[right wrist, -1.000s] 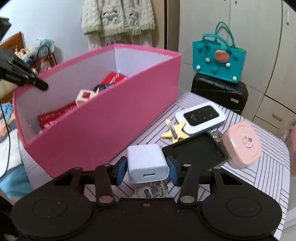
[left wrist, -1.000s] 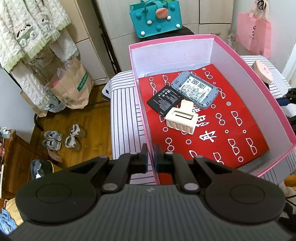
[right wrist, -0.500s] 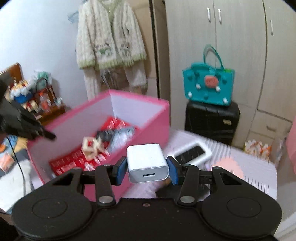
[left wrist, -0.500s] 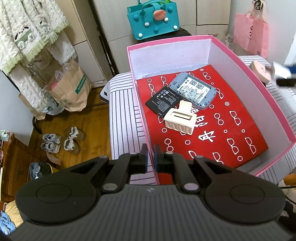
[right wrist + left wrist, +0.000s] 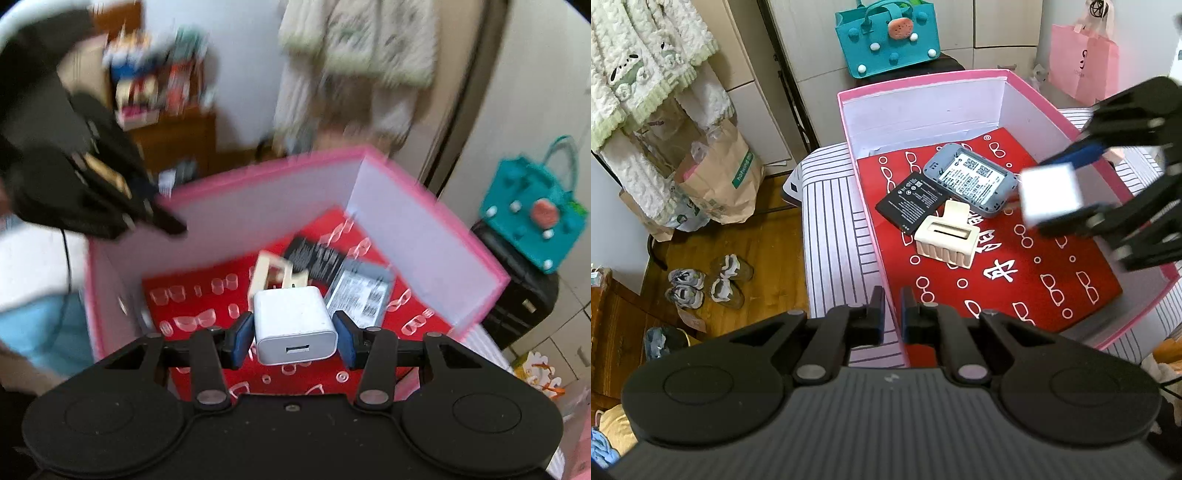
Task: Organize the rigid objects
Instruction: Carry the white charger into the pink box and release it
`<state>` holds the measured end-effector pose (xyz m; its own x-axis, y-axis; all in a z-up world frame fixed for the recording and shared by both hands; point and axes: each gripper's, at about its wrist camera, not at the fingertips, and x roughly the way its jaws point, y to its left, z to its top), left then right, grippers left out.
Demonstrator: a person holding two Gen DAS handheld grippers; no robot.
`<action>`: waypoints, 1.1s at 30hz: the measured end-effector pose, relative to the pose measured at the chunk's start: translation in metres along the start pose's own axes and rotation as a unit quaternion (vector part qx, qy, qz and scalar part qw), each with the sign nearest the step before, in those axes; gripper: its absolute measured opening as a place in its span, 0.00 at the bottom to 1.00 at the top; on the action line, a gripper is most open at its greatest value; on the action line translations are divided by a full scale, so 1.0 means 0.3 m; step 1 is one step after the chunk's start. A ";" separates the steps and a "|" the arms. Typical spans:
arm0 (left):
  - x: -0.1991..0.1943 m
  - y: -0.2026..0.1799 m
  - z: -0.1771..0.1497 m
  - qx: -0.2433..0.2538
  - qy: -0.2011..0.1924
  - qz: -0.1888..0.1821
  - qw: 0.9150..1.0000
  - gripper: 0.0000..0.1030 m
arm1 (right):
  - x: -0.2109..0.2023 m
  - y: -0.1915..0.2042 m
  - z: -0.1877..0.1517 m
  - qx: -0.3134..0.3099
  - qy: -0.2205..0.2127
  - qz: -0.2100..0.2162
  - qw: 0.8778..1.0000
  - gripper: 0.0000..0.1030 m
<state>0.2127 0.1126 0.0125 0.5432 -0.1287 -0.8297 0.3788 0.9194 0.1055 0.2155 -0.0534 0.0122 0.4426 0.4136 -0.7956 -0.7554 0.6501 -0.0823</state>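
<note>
White USB charger cube (image 5: 294, 320) clamped at flat sides in right gripper (image 5: 293, 334), half open, above pink box (image 5: 1030, 75) interior. Rigid, light, glossy; slip-prone. Left gripper (image 5: 892, 314) closed on box's near wall.

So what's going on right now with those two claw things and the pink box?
Left gripper shut on pink box wall. Right gripper holds white charger over box. Nothing in the way.

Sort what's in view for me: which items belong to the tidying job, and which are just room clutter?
Job items: white charger in right gripper; pink box held by left gripper; inside it a grey router, black battery, cream hair claw.

Clutter: teal bag, pink bag, shoes, paper bag.
</note>
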 end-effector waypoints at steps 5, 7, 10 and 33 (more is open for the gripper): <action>0.001 -0.001 -0.003 -0.002 -0.003 0.000 1.000 0.07 | 0.133 -0.004 0.008 -0.024 0.090 0.022 0.995 0.51; 0.000 0.000 -0.007 -0.002 -0.004 -0.001 1.000 0.07 | 0.161 -0.010 0.011 -0.020 0.109 0.029 0.993 0.51; -0.004 -0.001 -0.009 -0.001 -0.006 -0.001 1.000 0.07 | 0.181 -0.033 0.024 -0.006 0.120 0.027 0.992 0.50; 0.004 -0.001 0.002 -0.019 0.000 0.007 1.000 0.07 | -0.235 -0.213 -0.089 0.132 -0.061 -0.005 0.989 0.55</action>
<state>0.2137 0.1118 0.0118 0.5480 -0.1161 -0.8284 0.3435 0.9342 0.0963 0.2196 -0.1409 0.0576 0.5155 0.4700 -0.7165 -0.6063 0.7909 0.0827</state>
